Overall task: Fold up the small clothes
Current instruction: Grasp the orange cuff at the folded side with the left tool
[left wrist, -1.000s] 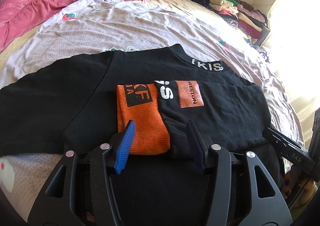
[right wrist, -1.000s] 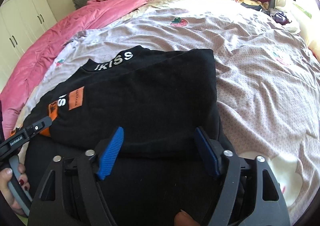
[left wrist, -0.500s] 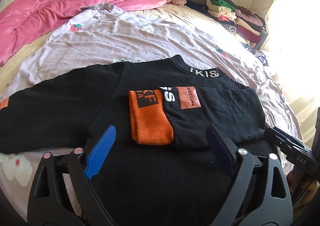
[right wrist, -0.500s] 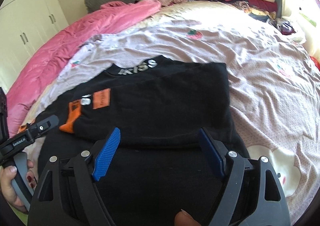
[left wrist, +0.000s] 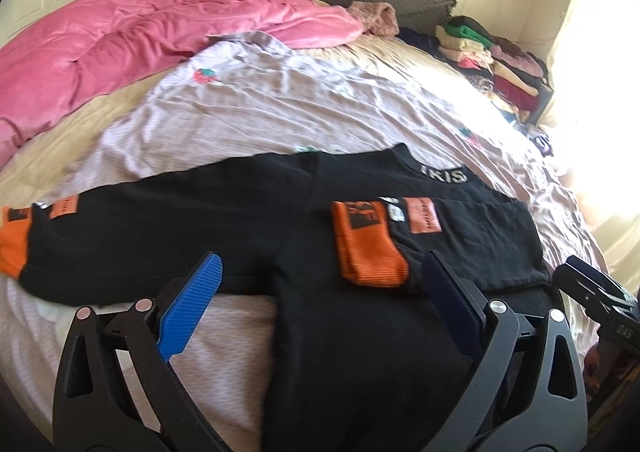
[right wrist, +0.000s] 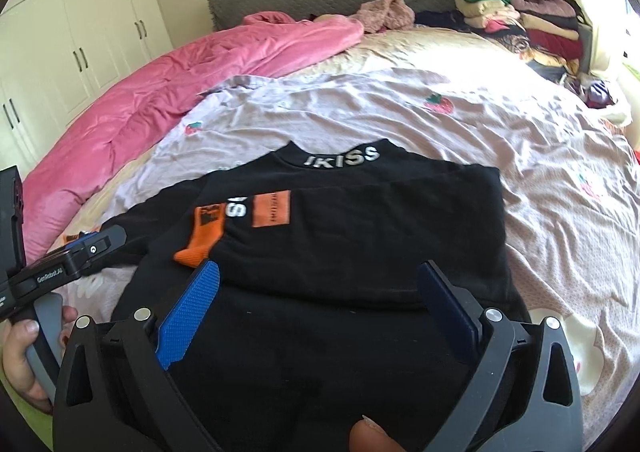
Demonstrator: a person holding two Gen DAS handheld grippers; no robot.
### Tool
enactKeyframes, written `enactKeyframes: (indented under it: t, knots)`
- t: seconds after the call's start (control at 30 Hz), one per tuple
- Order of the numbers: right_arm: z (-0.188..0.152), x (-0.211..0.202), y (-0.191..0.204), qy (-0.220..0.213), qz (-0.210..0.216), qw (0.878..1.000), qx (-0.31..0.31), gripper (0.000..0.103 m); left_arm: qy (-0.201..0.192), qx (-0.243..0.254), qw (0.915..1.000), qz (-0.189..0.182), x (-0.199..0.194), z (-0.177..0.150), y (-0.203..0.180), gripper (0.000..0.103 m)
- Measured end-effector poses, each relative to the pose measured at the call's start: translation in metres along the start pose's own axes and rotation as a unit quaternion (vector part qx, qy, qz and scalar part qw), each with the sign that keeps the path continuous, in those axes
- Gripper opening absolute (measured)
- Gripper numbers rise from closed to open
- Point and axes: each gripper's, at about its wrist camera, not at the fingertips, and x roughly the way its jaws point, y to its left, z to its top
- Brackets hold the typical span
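Black long-sleeved top with orange cuffs (right wrist: 360, 236) lies flat on lilac strawberry-print bedsheet (right wrist: 540, 155), near edge of bed. Right sleeve folded across chest, cuff (left wrist: 366, 252) near centre. Left sleeve (left wrist: 132, 228) spread out left, unfolded. Left hand-held gripper (left wrist: 320, 300) jaws opening, nothing between them; right hand-held gripper (right wrist: 320, 300) likewise. Judgement: roughly third done; left sleeve, body folds remain.

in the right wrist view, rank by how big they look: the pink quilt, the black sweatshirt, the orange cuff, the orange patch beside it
1. Black long-sleeved sweatshirt, though it lies nearest the camera.
2. Pink quilted blanket, close behind; unsure against the first.
3 and 4. Orange ribbed cuff and orange rectangular patch: too alike to rank.
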Motion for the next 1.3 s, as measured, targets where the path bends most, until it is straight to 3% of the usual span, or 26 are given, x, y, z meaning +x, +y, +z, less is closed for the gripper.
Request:
enactKeyframes:
  t: [0.3,0.7,0.97,1.3]
  knots:
    - [0.01,0.001,0.039,-0.006,0.019,0.999,-0.03,0.099,-0.024,-0.04,0.9984,0.032,-0.021,0.005,0.044,0.093]
    - [0.024,0.018,0.092,-0.011,0.046,0.996,-0.074,0.099,-0.037,-0.117,0.9903,0.066,-0.035,0.005,0.112,0.093]
    - [0.032,0.037,0.12,-0.008,0.057,0.994,-0.089,0.099,-0.043,-0.163,0.9787,0.117,-0.039,-0.001,0.157,0.093]
    - [0.035,0.057,0.142,0.0,0.068,0.992,-0.103,0.099,-0.037,-0.223,0.9627,0.149,-0.037,-0.014,0.199,0.093]
